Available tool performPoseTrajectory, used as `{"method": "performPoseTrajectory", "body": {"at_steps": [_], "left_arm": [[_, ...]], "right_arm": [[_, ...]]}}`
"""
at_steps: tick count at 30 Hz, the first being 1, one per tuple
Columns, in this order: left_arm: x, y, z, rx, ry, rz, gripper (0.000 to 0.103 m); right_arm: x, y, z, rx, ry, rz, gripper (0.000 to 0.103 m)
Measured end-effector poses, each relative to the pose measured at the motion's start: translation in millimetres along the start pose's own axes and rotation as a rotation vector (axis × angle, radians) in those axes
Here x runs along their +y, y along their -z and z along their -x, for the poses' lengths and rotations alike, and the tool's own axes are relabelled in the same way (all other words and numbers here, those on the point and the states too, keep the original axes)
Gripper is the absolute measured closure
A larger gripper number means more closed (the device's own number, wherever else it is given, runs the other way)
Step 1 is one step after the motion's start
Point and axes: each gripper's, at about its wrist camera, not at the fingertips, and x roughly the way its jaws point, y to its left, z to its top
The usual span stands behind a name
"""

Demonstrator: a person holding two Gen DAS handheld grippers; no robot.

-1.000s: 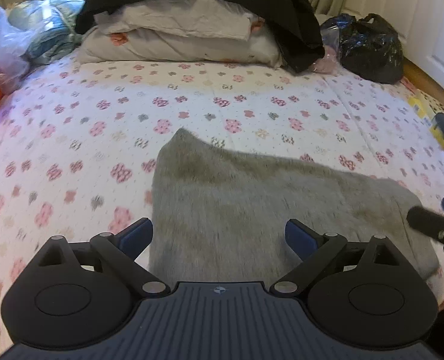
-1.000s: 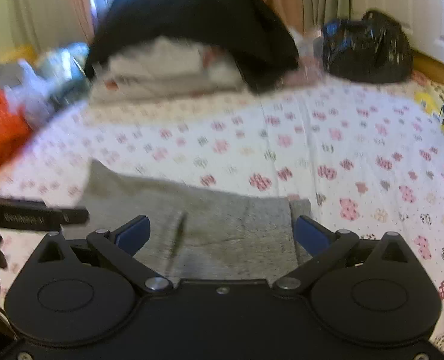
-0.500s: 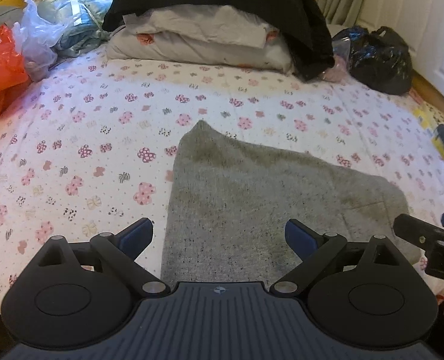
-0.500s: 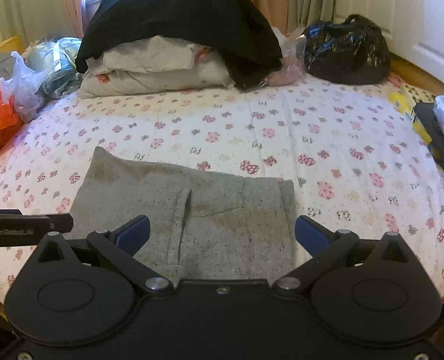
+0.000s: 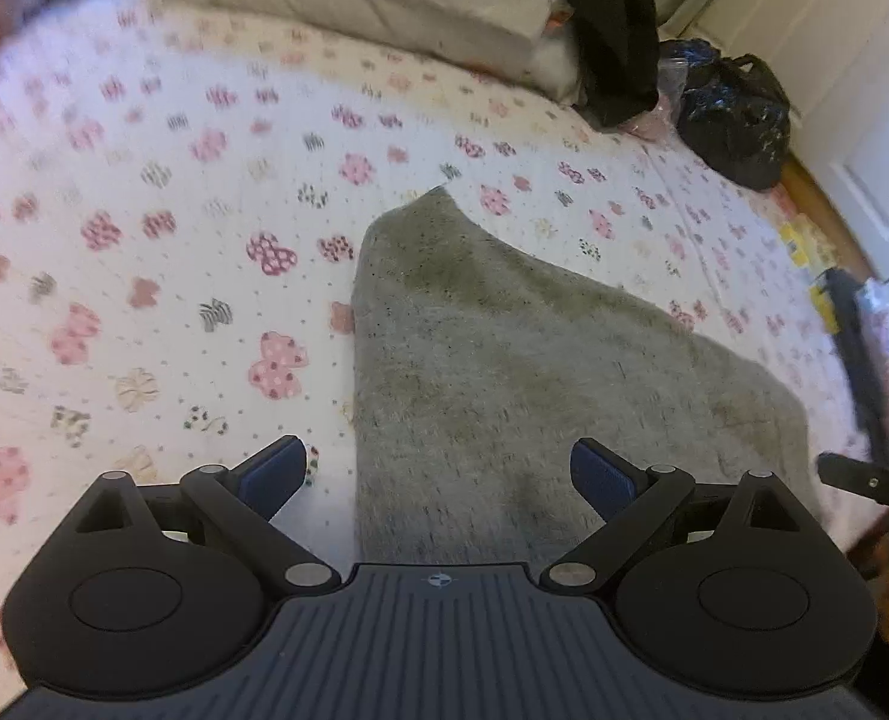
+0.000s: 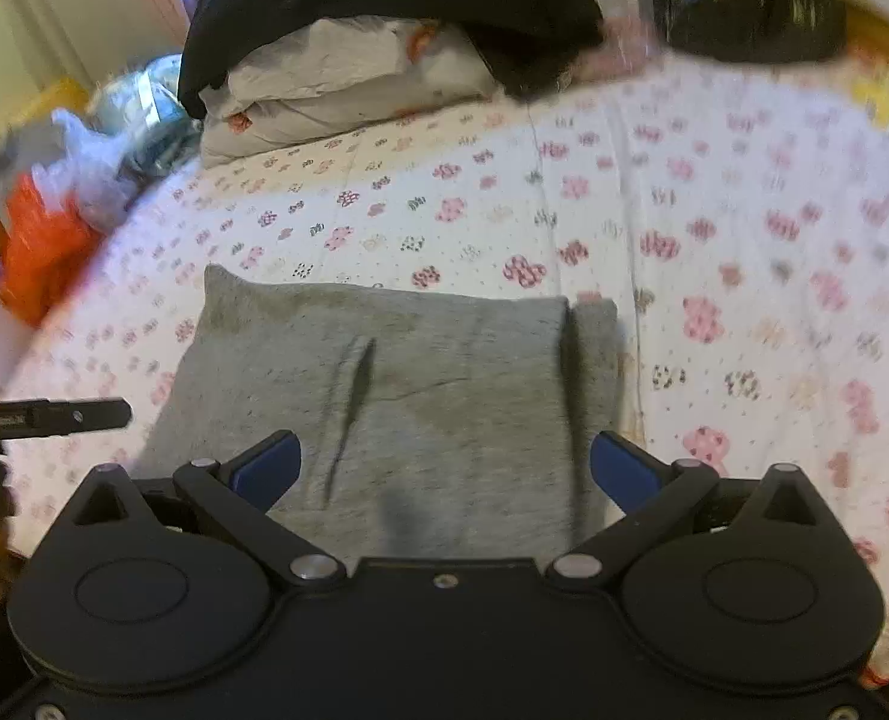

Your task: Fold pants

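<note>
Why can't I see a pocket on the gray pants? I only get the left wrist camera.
Observer: The right wrist view shows it. A slanted pocket slit runs down the gray pants.
Operator: Is the right gripper holding them?
Observer: No. The right gripper is open, with nothing between its fingers.
Operator: Do the pants look neatly folded from there?
Observer: Mostly. From that side a narrow strip of a lower layer peeks out past the top layer's right edge.
Operator: What's at the left end of the bed?
Observer: An orange bag sits beside the bed, with lighter plastic bags behind it.
</note>
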Motion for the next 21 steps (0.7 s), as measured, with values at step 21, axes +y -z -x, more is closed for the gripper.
{"method": "performPoseTrajectory", "body": {"at_steps": [21], "left_arm": [[55, -22, -68, 0.179, 0.415, 0.158, 0.005]], "right_arm": [[-123, -12, -79, 0.270, -0.499, -0.423, 0.000]]}}
